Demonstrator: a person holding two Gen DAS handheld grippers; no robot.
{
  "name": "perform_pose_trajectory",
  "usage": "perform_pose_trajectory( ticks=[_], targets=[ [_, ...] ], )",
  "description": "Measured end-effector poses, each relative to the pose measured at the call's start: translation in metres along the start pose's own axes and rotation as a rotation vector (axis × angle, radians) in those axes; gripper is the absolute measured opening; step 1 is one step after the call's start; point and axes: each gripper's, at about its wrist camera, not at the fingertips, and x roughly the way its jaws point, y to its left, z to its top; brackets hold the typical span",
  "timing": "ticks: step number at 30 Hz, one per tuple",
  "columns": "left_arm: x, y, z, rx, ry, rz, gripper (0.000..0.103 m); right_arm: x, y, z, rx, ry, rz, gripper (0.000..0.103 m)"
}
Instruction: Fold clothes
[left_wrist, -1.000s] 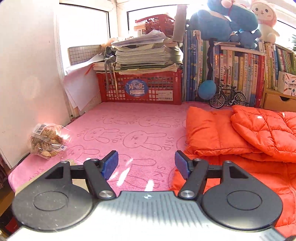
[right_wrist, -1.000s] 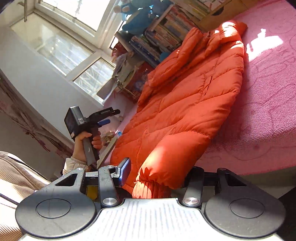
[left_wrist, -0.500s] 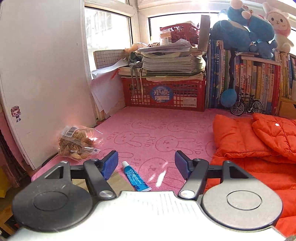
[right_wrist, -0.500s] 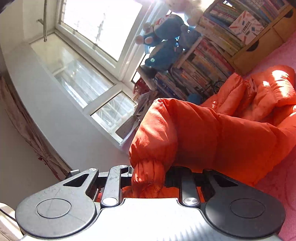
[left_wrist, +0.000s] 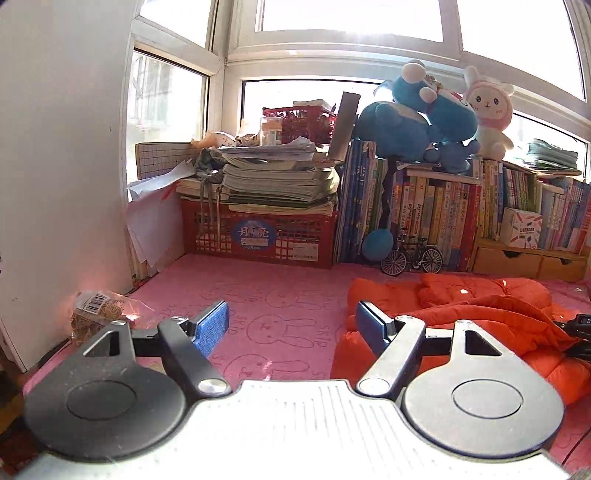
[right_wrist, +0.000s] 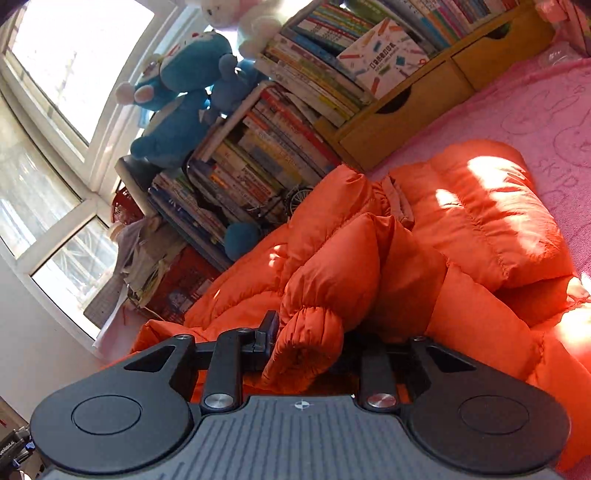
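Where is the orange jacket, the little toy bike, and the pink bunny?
orange jacket (right_wrist: 480, 229): right wrist view, on its sunlit quilted panel.
toy bike (left_wrist: 412, 254): left wrist view, on its frame between the wheels.
pink bunny (left_wrist: 487, 107): left wrist view, on its white face.

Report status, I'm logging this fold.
Left gripper open, empty, above pink mat. Right gripper shut on orange jacket cuff. Nothing in the way.

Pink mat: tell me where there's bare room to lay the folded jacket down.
The widest bare patch of pink mat lies between the snack bag on the left, the red crate behind and the orange jacket on the right. The back edge is crowded: books, toy bicycle, wooden drawers.
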Motion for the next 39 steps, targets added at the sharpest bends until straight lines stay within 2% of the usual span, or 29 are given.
perform_pose_trajectory(
  ticks=[2,4,5,7,10,13,15,17,20,23,24,26,27,28,29,31,33,34,36,39],
  targets=[
    [0.014,-0.010,-0.008,0.023,0.042,-0.047,0.077,-0.013,0.008,0.001,-0.068,-0.007,0.042,0.054],
    [0.030,-0.018,-0.018,0.023,0.097,-0.080,0.077,-0.030,0.019,0.006,-0.174,-0.028,0.067,0.080],
    [0.037,-0.020,-0.022,0.021,0.121,-0.091,0.077,-0.038,0.025,0.008,-0.233,-0.039,0.063,0.086],
    [0.048,-0.022,-0.031,0.009,0.161,-0.101,0.077,-0.053,0.039,0.010,-0.412,-0.070,0.001,0.099],
    [0.064,-0.022,-0.041,-0.018,0.213,-0.126,0.079,-0.068,0.055,0.004,-0.670,-0.088,-0.121,0.103],
    [0.078,-0.017,-0.049,-0.070,0.246,-0.219,0.086,-0.065,0.058,0.001,-0.843,-0.053,-0.193,0.103],
    [0.091,-0.015,-0.054,-0.115,0.276,-0.273,0.093,-0.051,0.055,0.007,-0.849,-0.024,-0.190,0.103],
    [0.105,-0.013,-0.061,-0.173,0.317,-0.301,0.095,-0.035,0.049,0.016,-0.814,-0.011,-0.186,0.103],
    [0.114,-0.012,-0.069,-0.214,0.342,-0.290,0.098,-0.007,0.037,0.034,-0.731,-0.008,-0.191,0.103],
    [0.113,-0.012,-0.072,-0.227,0.323,-0.289,0.098,0.011,0.028,0.041,-0.651,0.019,-0.176,0.103],
    [0.112,-0.013,-0.072,-0.227,0.309,-0.292,0.099,0.016,0.026,0.041,-0.629,0.034,-0.168,0.100],
    [0.108,-0.017,-0.073,-0.216,0.272,-0.298,0.101,0.023,0.023,0.037,-0.595,0.062,-0.156,0.087],
    [0.106,-0.019,-0.073,-0.211,0.254,-0.301,0.101,0.023,0.022,0.033,-0.590,0.074,-0.154,0.073],
    [0.104,-0.021,-0.073,-0.199,0.236,-0.301,0.101,0.024,0.021,0.028,-0.586,0.085,-0.152,0.065],
    [0.102,-0.025,-0.073,-0.180,0.220,-0.296,0.101,0.021,0.022,0.026,-0.583,0.084,-0.151,0.061],
    [0.092,-0.028,-0.074,-0.191,0.131,-0.280,0.092,0.009,0.026,0.023,-0.579,0.062,-0.148,0.040],
    [0.082,-0.031,-0.077,-0.227,0.046,-0.284,0.082,-0.003,0.030,0.020,-0.574,0.041,-0.145,0.028],
    [0.081,-0.031,-0.077,-0.240,0.042,-0.300,0.076,-0.009,0.032,0.019,-0.572,0.030,-0.143,0.023],
    [0.079,-0.036,-0.076,-0.228,0.031,-0.292,0.053,-0.020,0.036,0.017,-0.568,0.009,-0.140,0.019],
    [0.077,-0.041,-0.071,-0.220,0.009,-0.285,0.035,-0.040,0.045,0.019,-0.556,-0.049,-0.121,0.016]
  ],
)
